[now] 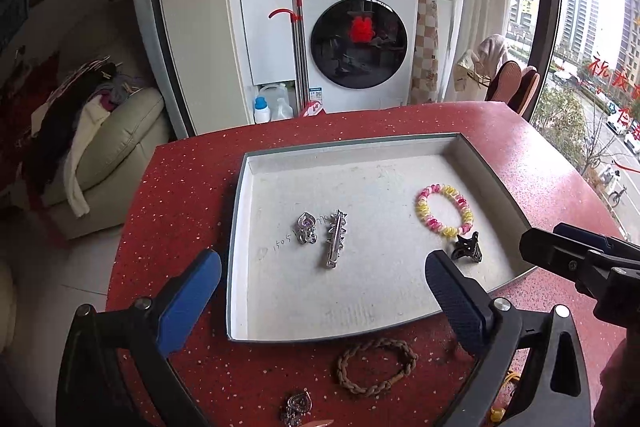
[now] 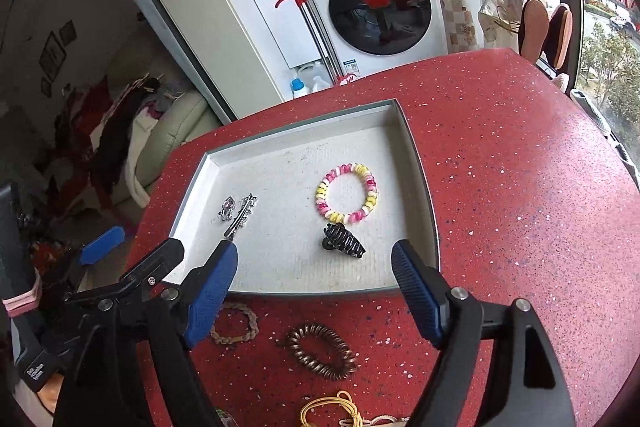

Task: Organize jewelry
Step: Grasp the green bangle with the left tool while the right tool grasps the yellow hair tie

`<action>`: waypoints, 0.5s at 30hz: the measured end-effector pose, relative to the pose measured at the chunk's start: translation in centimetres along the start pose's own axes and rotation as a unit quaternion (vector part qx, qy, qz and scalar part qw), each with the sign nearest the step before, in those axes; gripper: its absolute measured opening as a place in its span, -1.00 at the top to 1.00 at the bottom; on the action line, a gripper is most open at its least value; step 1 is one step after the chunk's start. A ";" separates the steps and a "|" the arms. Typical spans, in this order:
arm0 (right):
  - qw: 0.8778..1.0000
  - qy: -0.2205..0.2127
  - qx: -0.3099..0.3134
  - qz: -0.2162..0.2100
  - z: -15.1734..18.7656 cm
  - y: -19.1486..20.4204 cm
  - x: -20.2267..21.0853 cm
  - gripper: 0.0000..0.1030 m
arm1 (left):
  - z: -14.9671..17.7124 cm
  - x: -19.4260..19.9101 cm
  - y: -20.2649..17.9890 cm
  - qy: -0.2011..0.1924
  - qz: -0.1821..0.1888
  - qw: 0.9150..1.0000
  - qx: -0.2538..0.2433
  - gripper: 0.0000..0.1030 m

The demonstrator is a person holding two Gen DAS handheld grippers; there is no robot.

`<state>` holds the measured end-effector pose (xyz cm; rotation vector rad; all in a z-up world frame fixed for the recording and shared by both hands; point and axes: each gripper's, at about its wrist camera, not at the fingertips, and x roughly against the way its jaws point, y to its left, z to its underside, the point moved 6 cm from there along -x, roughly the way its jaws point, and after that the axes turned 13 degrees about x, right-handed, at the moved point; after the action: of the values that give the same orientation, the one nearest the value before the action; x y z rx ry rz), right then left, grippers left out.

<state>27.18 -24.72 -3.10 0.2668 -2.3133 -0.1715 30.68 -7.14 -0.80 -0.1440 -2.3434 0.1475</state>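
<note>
Only the right wrist view shows the brown coil hair tie [image 2: 322,351] and yellow cord [image 2: 330,409] at 6 o'clock below the tray [image 2: 420,163]. Washer [image 1: 358,39] reads "Panasonic". Left gripper [image 1: 324,291] and right gripper [image 2: 314,293]: spread wide, empty. Pink-yellow bracelet [image 2: 347,193] lies inside the tray.

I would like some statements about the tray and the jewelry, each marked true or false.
1. The pink and yellow coil bracelet lies inside the tray. True.
2. The black hair claw clip lies on the red table, outside the tray. False: it lies in the tray, near the coil bracelet.
3. The braided brown bracelet lies on the table, in front of the tray. True.
4. The left claw holds the silver hair clip. False: it is open and empty; the clip lies in the tray.
5. The right claw is open. True.
</note>
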 end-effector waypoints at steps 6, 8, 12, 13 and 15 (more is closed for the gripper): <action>0.999 -0.028 0.022 -0.002 1.2 1.6 2.5 -1.00 | 1.4 2.5 1.6 0.004 0.012 1.000 0.017 -1.00; 0.999 -0.039 0.027 -0.001 1.6 2.0 3.4 -1.00 | 2.0 3.2 2.1 0.010 0.017 0.999 0.024 -1.00; 0.998 -0.051 0.030 -0.004 2.5 2.4 4.7 -1.00 | 3.7 4.3 2.4 0.022 0.029 0.999 0.027 -1.00; 0.998 -0.053 0.030 -0.004 2.7 2.6 5.0 -1.00 | 4.1 4.6 2.4 0.025 0.028 0.999 0.025 -1.00; 0.998 -0.053 0.029 -0.006 3.2 2.6 5.6 -1.00 | 5.0 5.2 2.5 0.029 0.024 0.999 0.021 -1.00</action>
<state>20.72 -23.40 -0.81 0.3078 -2.4242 -0.1268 23.60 -4.27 -1.02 -0.1809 -2.2790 0.2120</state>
